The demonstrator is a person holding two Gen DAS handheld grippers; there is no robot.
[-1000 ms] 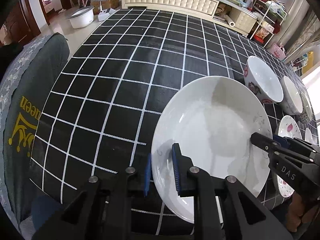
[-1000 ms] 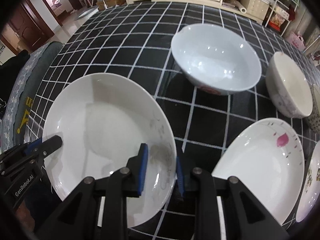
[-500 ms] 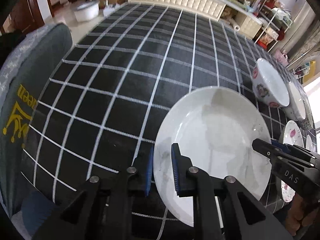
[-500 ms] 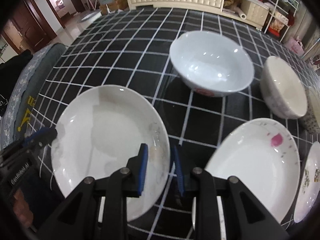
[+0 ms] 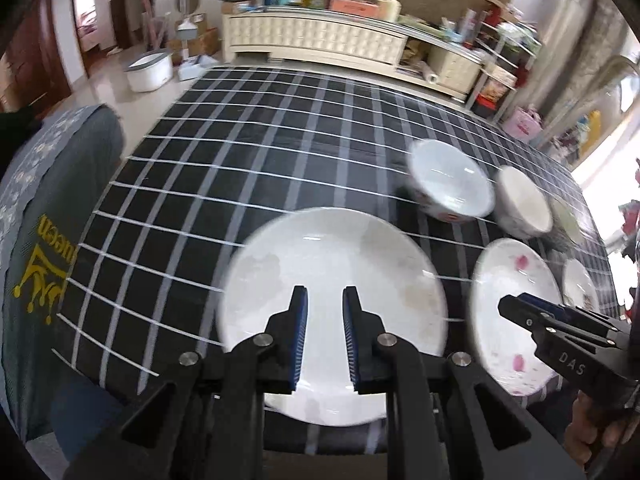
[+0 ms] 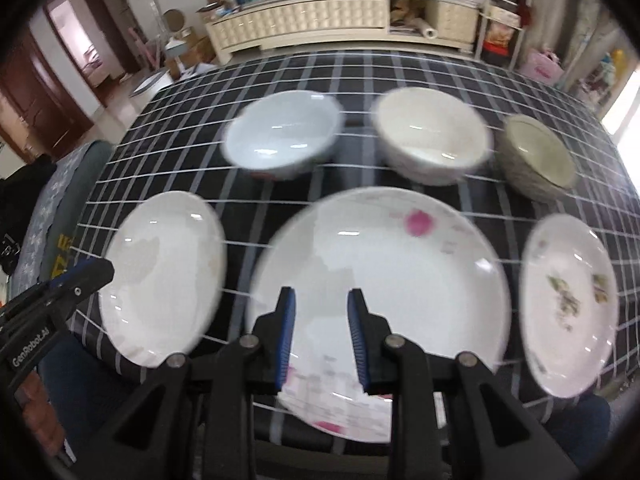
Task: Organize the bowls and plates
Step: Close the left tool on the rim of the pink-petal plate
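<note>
Both views motion-blurred. Left gripper (image 5: 324, 334) hangs over the plain white plate (image 5: 334, 308), fingers (image 5: 299, 328) parted with a clear gap, nothing between them; the plate lies flat on the desk (image 5: 240, 184) under and ahead of the fingertips. Right gripper (image 6: 322, 338) does likewise over the pink-flower plate (image 6: 384, 272): fingers (image 6: 285, 336) spread, gripping nothing, plate flat below them. Whether either pair touches its plate, can't tell.

From the right wrist view, relative to the right fingers:
- plain white plate (image 6: 164, 276) just left, close beside the pink-flower plate, narrow strip of cloth between
- a third plate with a green-brown sprig pattern (image 6: 568, 304) to the right, also just beside the middle one
- beyond the fingertips a row of three bowls: pale blue-white bowl (image 6: 282, 136) ahead-left, cream bowl (image 6: 432, 134) ahead, greyish bowl (image 6: 538, 158) ahead-right, all upright, near each other but apart

Left gripper body shows at the lower left edge of the right view, tip near the plain plate's rim. Right gripper (image 5: 560, 332) shows in the left view at lower right, over the pink-flower plate (image 5: 516, 308).

Desk carries a black cloth with a white grid. A grey chair back with yellow lettering (image 5: 48, 264) stands at the desk's left edge. A cream sideboard (image 5: 316, 42) stands past the far end.
</note>
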